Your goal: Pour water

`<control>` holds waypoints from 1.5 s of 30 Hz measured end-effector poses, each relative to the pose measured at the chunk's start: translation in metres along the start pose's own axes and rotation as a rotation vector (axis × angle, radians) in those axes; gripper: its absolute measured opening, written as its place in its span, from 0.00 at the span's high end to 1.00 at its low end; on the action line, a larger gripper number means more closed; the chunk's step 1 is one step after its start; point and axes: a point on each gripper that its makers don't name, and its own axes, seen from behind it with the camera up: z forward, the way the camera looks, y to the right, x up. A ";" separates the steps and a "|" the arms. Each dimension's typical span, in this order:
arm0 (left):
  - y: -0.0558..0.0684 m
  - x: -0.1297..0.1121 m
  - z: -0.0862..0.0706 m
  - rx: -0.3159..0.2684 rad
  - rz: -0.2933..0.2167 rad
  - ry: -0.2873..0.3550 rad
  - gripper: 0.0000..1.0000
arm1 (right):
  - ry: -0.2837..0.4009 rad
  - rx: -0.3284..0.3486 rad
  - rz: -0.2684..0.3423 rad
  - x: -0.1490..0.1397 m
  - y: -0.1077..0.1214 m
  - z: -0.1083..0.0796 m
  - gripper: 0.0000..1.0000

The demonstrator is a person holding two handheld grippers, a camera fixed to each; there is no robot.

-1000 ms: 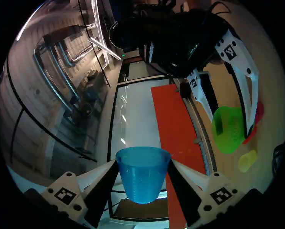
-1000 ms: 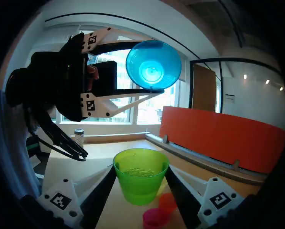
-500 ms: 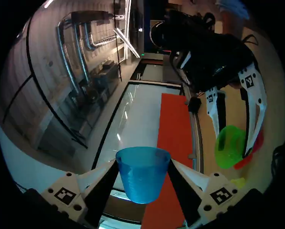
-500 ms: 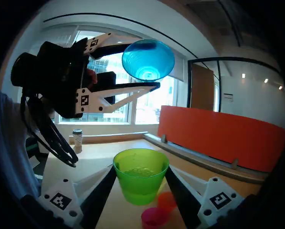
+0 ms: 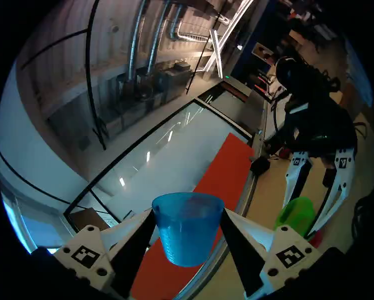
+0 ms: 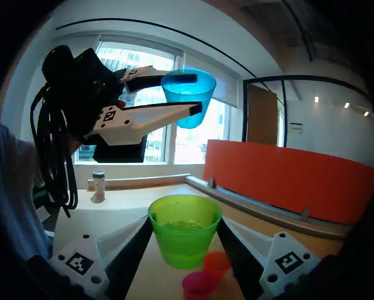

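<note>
In the left gripper view my left gripper (image 5: 188,231) is shut on a translucent blue cup (image 5: 188,227). The right gripper view shows that blue cup (image 6: 188,102) held high and almost upright in the left gripper (image 6: 184,95), above and slightly behind the green cup. My right gripper (image 6: 185,239) is shut on a green cup (image 6: 184,235) with a little liquid at its bottom, held just above the table. Farther off in the left gripper view, the right gripper (image 5: 314,200) holds the green cup (image 5: 295,214) low at the right.
A wooden table (image 6: 126,200) runs under the cups, with an orange partition (image 6: 297,177) along its far side. A small orange cup (image 6: 218,262) and a pink cup (image 6: 199,286) stand below the green cup. A small jar (image 6: 98,184) stands at the window sill.
The left gripper has turned the blue cup back from a steep tilt, mouth towards the green cup, to nearly upright. The green cup has stayed in place.
</note>
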 end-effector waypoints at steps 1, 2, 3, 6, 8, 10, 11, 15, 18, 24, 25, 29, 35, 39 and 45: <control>0.000 0.000 0.000 0.000 -0.027 0.001 0.14 | 0.001 -0.001 0.000 0.000 0.000 0.000 0.11; -0.001 0.000 -0.001 0.000 -0.054 0.002 0.14 | 0.001 -0.003 0.000 0.000 0.001 -0.001 0.11; -0.002 -0.001 -0.001 -0.001 -0.085 0.003 0.14 | 0.002 -0.004 0.000 -0.001 0.001 -0.001 0.11; -0.004 -0.002 -0.001 -0.006 -0.179 0.001 0.14 | 0.003 -0.007 0.001 -0.001 0.002 -0.002 0.11; -0.006 -0.004 -0.001 -0.010 -0.242 0.000 0.14 | 0.005 -0.010 0.002 -0.001 0.002 -0.003 0.11; -0.008 -0.005 -0.001 -0.015 -0.311 -0.003 0.14 | 0.008 -0.011 0.004 -0.001 0.003 -0.004 0.11; -0.009 -0.005 -0.001 -0.018 -0.344 -0.004 0.14 | 0.008 -0.012 0.005 -0.001 0.003 -0.004 0.11; -0.014 -0.009 -0.002 -0.020 -0.470 -0.009 0.14 | 0.012 -0.014 0.006 -0.002 0.003 -0.005 0.11; -0.016 -0.014 -0.002 -0.024 -0.533 -0.017 0.14 | 0.012 -0.016 0.006 -0.001 0.002 -0.006 0.10; -0.013 -0.021 0.002 -0.043 -0.644 -0.039 0.13 | 0.016 -0.019 0.006 0.001 0.000 -0.007 0.11; -0.012 -0.021 0.002 -0.051 -0.671 -0.042 0.13 | 0.016 -0.019 0.006 0.001 -0.001 -0.008 0.11; -0.008 -0.020 0.005 -0.081 -0.778 -0.043 0.13 | 0.018 -0.020 0.006 0.003 -0.002 -0.009 0.11; -0.010 -0.021 0.006 -0.098 -0.857 -0.033 0.13 | 0.020 -0.024 0.009 0.004 -0.002 -0.011 0.11; -0.010 -0.023 0.005 -0.106 -0.862 -0.044 0.13 | 0.024 -0.025 0.018 0.006 -0.001 -0.011 0.11; -0.001 -0.033 -0.003 -0.133 -0.868 -0.085 0.13 | 0.024 -0.029 0.023 0.006 0.001 -0.012 0.10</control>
